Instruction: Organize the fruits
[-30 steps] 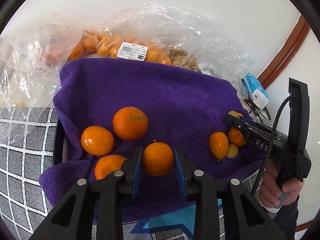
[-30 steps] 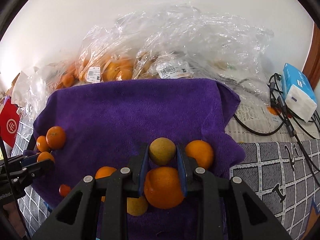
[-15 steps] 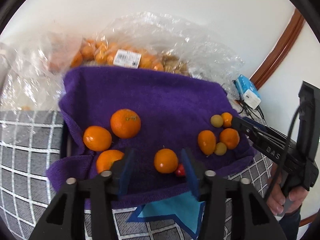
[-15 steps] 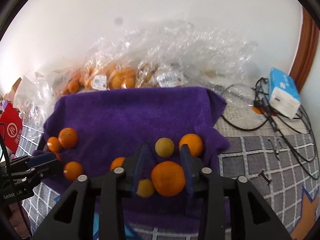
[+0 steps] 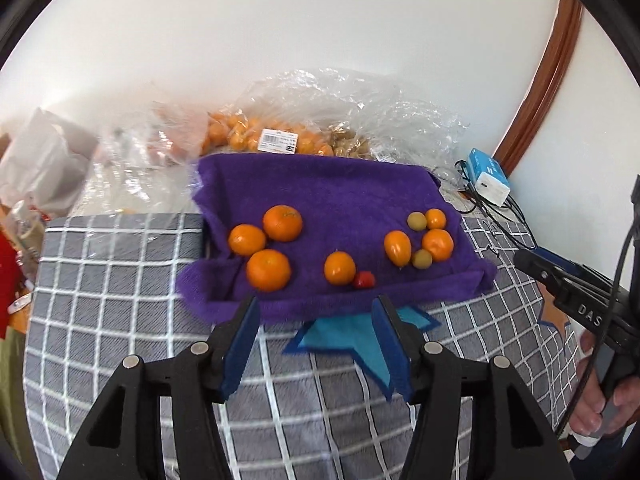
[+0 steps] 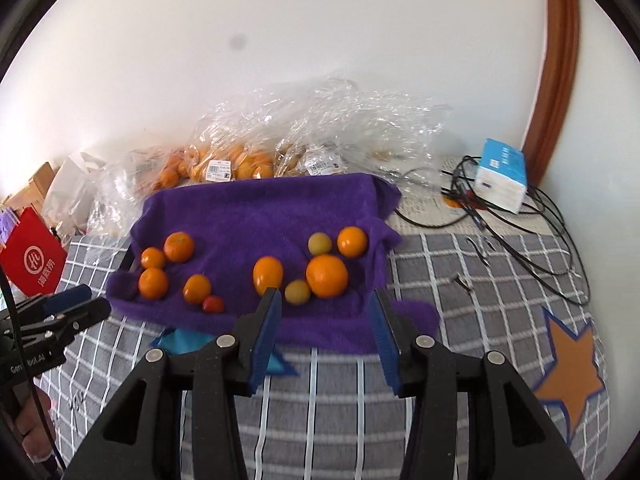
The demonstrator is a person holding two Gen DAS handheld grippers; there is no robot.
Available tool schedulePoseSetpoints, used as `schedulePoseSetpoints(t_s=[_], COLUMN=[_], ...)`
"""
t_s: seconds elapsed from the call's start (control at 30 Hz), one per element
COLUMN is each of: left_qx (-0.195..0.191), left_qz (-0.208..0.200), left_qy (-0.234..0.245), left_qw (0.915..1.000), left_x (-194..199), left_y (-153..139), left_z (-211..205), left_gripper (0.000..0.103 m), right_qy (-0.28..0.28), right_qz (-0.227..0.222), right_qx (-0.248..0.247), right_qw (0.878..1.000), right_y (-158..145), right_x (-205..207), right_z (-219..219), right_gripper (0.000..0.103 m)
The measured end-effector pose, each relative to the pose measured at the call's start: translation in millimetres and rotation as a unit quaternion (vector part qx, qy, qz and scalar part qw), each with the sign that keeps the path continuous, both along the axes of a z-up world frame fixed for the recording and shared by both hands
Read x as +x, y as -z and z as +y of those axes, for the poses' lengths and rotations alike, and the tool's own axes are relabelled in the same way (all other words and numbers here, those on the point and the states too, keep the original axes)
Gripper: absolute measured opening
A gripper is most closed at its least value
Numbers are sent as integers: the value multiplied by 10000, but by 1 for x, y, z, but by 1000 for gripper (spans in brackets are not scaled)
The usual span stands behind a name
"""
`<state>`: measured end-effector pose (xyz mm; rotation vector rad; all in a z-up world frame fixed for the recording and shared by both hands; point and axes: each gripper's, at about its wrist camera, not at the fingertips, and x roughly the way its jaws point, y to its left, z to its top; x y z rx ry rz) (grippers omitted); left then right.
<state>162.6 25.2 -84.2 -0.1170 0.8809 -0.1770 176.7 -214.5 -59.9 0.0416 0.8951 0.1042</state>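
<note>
Purple towel [image 5: 320, 188] is where all the loose fruit sits right now, laid over some kind of tray on the grey checked blanket [image 5: 120, 320]. It looks mostly sorted to me. On the towel's left there's a tight trio of mandarins [image 5: 269, 236], and a bit apart from them a smaller mandarin [image 5: 339, 267] with a cherry tomato [image 5: 364, 279] touching it. On the right, more orange fruit is mixed with two yellowish-green ones [image 6: 297, 292].

That oval orange fruit [image 6: 267, 275] is the only one with a real long axis, and it runs roughly front to back; the rest are round.

Both claws are released and holding nothing. The left gripper [image 5: 316, 344] and right gripper [image 6: 326, 338] have just been opening, and both hang over the blanket short of the towel's near edge.

What's left is probably the bagged fruit [image 6: 224, 166] behind the towel, still unpacked.
</note>
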Motion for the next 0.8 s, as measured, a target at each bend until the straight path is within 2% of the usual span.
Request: schedulePoseSetpoints(t_s=[0.03, 0.07, 0.1, 0.2, 0.27, 0.4, 0.57, 0.8], left_qx=[16, 49, 99, 219, 309, 498, 668, 710], left_qz=[-39, -86, -135, -222, -295, -485, -685, -765], left_qy=[-23, -54, -93, -167, -202, -294, -360, -376], left_qw=[10000, 9999, 9998, 9994, 9989, 9971, 9948, 9938], left_x=[-7, -14, -21, -38, -49, -72, -93, -107], left_y=[-3, -6, -9, -17, -22, -34, -45, -47], left_z=[-1, -2, -3, -8, -10, -16, -24, -31], left_gripper=[62, 68, 70, 73, 75, 80, 83, 84], right_qy=[1, 15, 37, 111, 140, 187, 228, 251], right_qz=[-10, -35, -71, -279, -345, -463, -536, -573], right_qx=[-3, -16, -42, -76, -56, 33, -106, -107], right_qw=[10000, 10000, 10000, 9995, 9993, 9987, 9982, 9980], right_y=[-3, -7, -10, -19, -25, -32, -36, -35], right_x=[-6, -16, -23, -47, -60, -85, -106, -120], right_z=[0, -2, -3, -7, -11, -18, -20, -28], right_gripper=[46, 53, 64, 80, 86, 95, 99, 99])
